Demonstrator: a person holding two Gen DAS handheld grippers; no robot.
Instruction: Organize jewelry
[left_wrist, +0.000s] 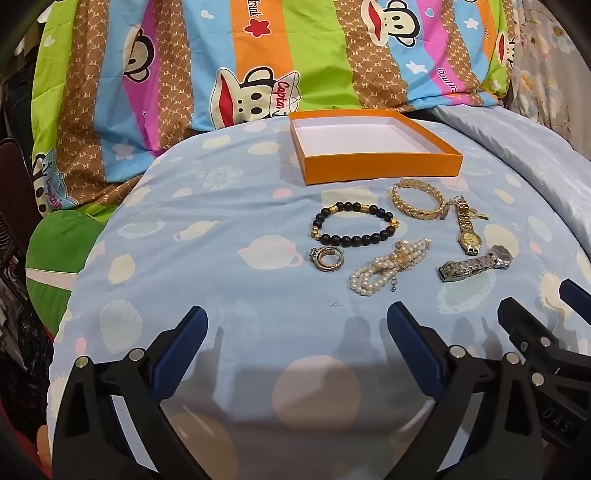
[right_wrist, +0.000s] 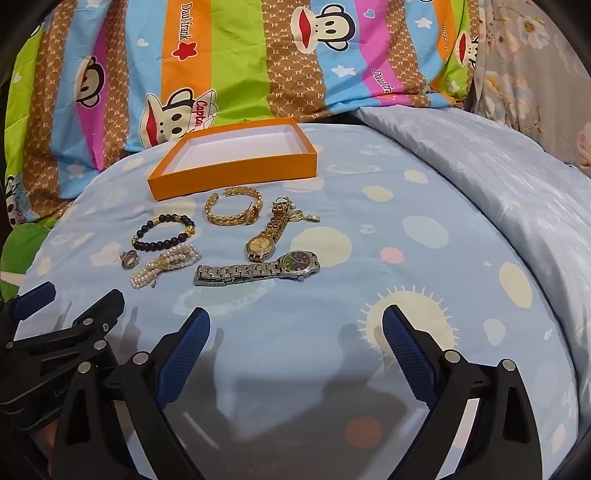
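Left wrist view: left tongs (left_wrist: 297, 325) spread wide, holding nothing; jewelry, including pearl bracelet (left_wrist: 388, 267), lies ahead, before orange box (left_wrist: 373, 147) on bed (left_wrist: 184, 258).
Right wrist view: right tongs (right_wrist: 295, 328) likewise released; silver watch (right_wrist: 258, 272) nearest, box (right_wrist: 232, 158) behind.

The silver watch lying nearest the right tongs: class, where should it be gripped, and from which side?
Grip the silver watch across its flat link band, left of the dial. It lies stretched out sideways, so the open right tongs should probably come from above, one finger on either long edge. The bulky round case looks harder to pinch.
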